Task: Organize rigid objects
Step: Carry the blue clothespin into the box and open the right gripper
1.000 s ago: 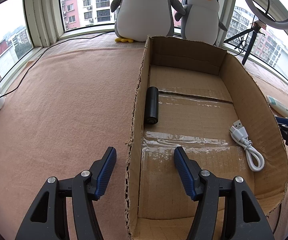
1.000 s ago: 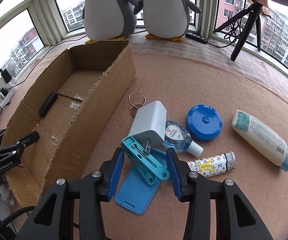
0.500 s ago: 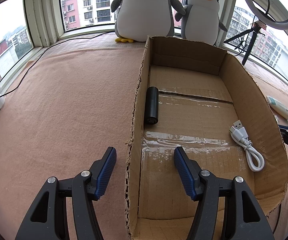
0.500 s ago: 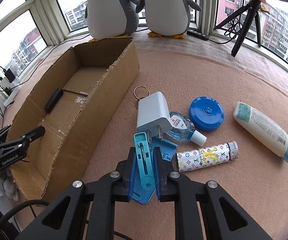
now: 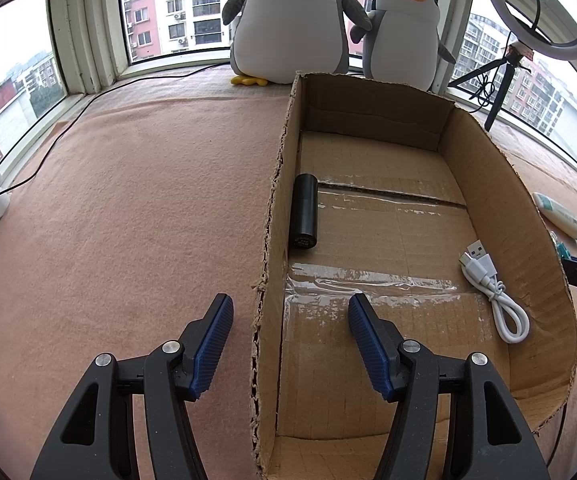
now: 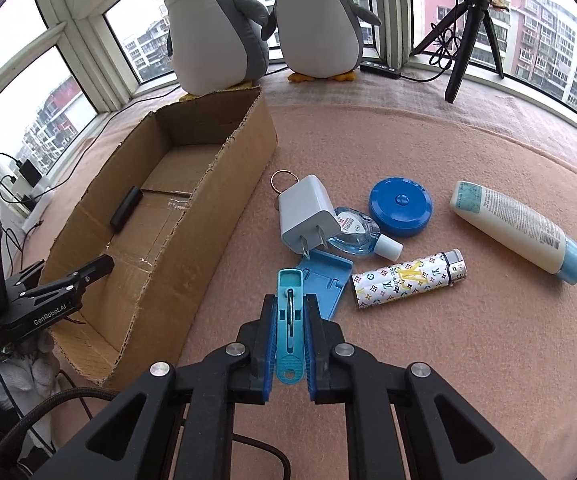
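We find the right gripper (image 6: 288,344) clamped on the blue clip (image 6: 288,320), lifted clear of the blanket vs 0.5 s ago. Step in hand: carry to the cardboard box (image 6: 224,184) at left. Next move, in our judgement: swing left over the near wall, then release. Left gripper (image 5: 288,344) wide, unchanged, straddling the box wall.
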A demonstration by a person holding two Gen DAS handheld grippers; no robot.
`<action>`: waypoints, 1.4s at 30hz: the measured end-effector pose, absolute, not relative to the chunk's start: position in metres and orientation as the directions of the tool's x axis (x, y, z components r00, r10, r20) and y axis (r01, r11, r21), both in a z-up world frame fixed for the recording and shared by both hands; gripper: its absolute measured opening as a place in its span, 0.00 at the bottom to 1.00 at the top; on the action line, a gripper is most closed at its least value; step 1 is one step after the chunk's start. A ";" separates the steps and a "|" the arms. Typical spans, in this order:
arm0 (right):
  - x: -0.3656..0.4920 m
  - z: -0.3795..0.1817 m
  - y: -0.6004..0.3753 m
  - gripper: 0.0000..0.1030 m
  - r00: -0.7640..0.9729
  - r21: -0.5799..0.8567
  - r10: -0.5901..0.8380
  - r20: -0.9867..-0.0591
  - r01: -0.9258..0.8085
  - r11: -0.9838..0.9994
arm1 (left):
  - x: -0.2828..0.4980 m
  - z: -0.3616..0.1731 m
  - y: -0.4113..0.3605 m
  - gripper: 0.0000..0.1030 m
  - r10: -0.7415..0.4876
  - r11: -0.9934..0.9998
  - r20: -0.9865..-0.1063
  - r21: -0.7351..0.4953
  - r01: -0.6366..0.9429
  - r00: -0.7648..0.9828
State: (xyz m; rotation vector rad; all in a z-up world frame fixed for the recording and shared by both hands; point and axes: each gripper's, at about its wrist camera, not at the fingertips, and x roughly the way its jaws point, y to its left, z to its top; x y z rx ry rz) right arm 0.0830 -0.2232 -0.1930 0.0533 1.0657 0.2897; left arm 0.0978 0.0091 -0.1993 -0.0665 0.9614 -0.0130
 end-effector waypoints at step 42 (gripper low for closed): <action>0.072 -0.149 -0.120 0.57 0.472 0.258 0.440 -0.764 -0.402 0.879 | 0.099 -0.199 0.009 0.63 -0.042 0.998 -0.818 -0.064 -0.019 0.573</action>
